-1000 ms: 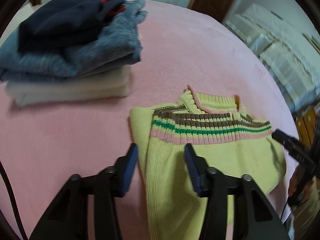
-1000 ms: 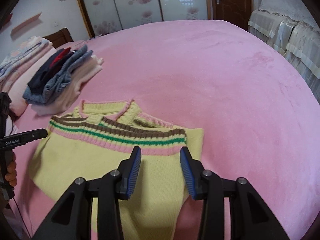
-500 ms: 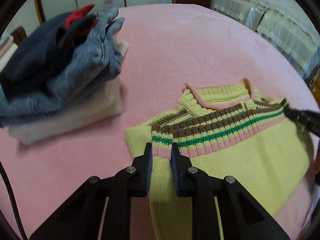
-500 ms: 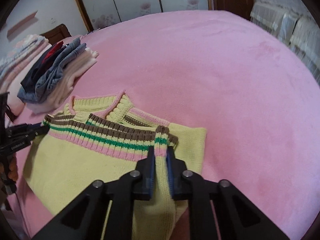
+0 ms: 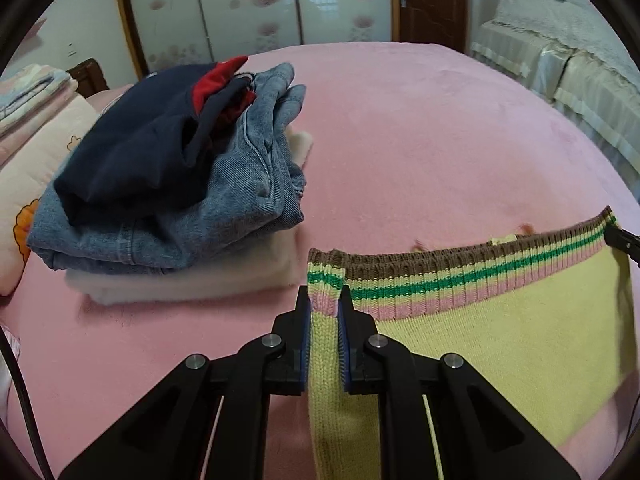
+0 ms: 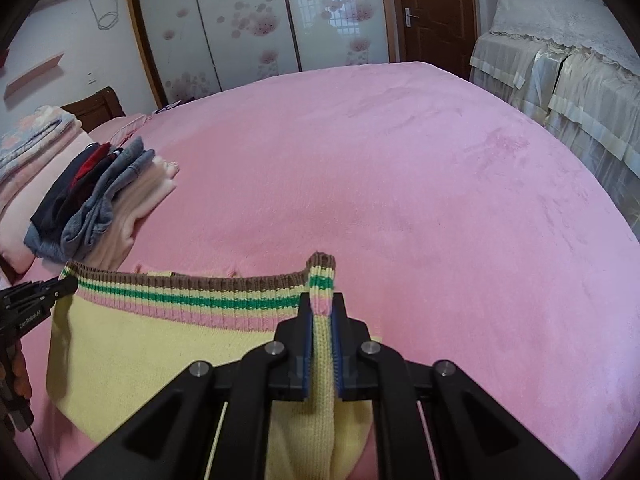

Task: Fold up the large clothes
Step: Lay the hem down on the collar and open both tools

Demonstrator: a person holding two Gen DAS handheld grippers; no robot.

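Sweater (image 5: 500, 344) hung with its striped hem (image 6: 192, 296) stretched level between your claws, above the bed (image 6: 400, 168). You had the left gripper (image 5: 325, 312) and the right gripper (image 6: 322, 312) each clamped on a hem corner.

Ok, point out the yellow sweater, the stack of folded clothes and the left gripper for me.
yellow sweater (image 5: 500, 344): left wrist view, plain knit below the striped hem.
stack of folded clothes (image 5: 224, 204): left wrist view, the denim layer.
left gripper (image 5: 325, 312): left wrist view, between its fingertips, shut on the sweater's striped corner.
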